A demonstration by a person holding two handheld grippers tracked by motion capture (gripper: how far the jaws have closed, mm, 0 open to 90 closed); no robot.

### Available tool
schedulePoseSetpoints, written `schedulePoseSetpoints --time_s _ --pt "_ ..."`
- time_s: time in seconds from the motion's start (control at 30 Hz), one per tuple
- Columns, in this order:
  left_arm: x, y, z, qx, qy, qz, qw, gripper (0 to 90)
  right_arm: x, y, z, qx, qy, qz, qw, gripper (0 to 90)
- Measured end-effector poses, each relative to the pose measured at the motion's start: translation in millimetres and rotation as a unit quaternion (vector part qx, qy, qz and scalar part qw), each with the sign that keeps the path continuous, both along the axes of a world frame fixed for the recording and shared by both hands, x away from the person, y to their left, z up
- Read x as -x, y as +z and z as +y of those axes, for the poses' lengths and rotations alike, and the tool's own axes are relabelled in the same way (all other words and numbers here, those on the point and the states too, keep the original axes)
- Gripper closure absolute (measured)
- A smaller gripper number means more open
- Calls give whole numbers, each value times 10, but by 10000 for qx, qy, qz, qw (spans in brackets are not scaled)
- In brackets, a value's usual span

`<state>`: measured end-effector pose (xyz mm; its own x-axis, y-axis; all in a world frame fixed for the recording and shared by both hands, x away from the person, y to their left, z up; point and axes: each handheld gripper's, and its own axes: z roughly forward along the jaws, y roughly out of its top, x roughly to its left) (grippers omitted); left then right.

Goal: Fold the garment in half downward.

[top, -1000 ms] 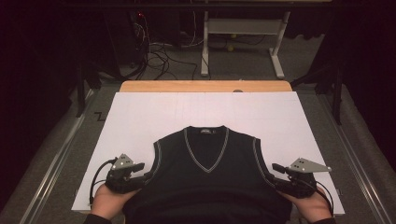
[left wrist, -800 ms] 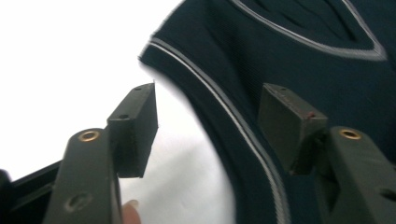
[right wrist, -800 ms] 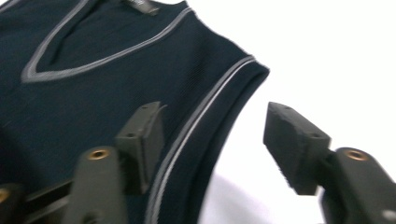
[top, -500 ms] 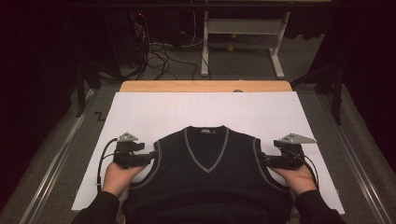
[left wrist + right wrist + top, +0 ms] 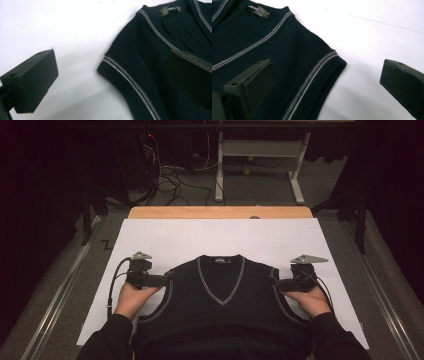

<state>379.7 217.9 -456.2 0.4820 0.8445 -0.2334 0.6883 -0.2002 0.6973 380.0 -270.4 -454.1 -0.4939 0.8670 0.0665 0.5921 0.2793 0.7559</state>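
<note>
Presently catalogued: one dark navy knitted sleeveless V-neck vest with grey-striped trim (image 5: 220, 315), laid flat and face up on the white sheet (image 5: 220, 237) that covered the bench. Its hem lay at the near edge of the bench and its collar pointed toward the far edge; the garment sat about midway between the left and right edges. A small black woven label with white lettering (image 5: 169, 10) sat inside the back of the collar. The armholes carried a ribbed band with a double grey stripe.

Left gripper (image 5: 162, 279): black, held in the person's left hand (image 5: 131, 298), placed at the vest's left armhole. Its jaws had just been opening and stood wide. In the left gripper view one jaw was over bare white sheet and the other over the dark knit of the shoulder, with the striped armhole edge between them and not pressed by either.

Right gripper (image 5: 276, 282): black, held in the person's right hand (image 5: 310, 301), placed at the vest's right armhole. Its jaws likewise had just been opening and stood wide. In the right gripper view one jaw hung over the knit and the other over the sheet, the armhole band between them, unclamped.

Bare wooden strip of bench (image 5: 220, 212): exposed beyond the sheet's far edge.

Grey floor with tangled cables (image 5: 170, 175) and a white metal frame (image 5: 257, 150): beyond the bench.
</note>
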Motion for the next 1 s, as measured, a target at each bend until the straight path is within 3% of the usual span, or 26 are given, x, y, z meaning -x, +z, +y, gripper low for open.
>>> schedulePoseSetpoints --time_s 0.1,0.33,0.5,0.57,0.63,0.73,0.8,0.87,1.0 --pt "-58 -25 -42 -99 -8 86 9999 0 -71 -8 29 95 -71 32 9999 4" --pt "-166 -123 -54 -81 10 457 9989 0 -188 -41 136 266 -83 199 9994 23" --pt "-192 -147 -85 -115 5 582 9982 0 -249 -72 148 317 -191 370 9986 86" --pt "-201 -163 -107 -190 15 679 9975 0 -262 -90 142 346 -200 421 9983 126" --pt "-196 -160 -129 -302 50 646 9974 13 -271 -112 148 365 -181 505 9979 165" --pt "-194 -139 -159 -414 119 644 9970 92 -274 -123 177 462 -153 498 9976 206" --pt "-183 -122 -184 -416 77 649 9970 255 -269 -123 214 495 -122 457 9977 260" --pt "-177 -107 -221 -541 55 653 9964 291 -266 -123 228 492 -117 429 9978 282" --pt "-173 -104 -253 -536 94 655 9964 394 -261 -112 272 566 -98 439 9974 341"
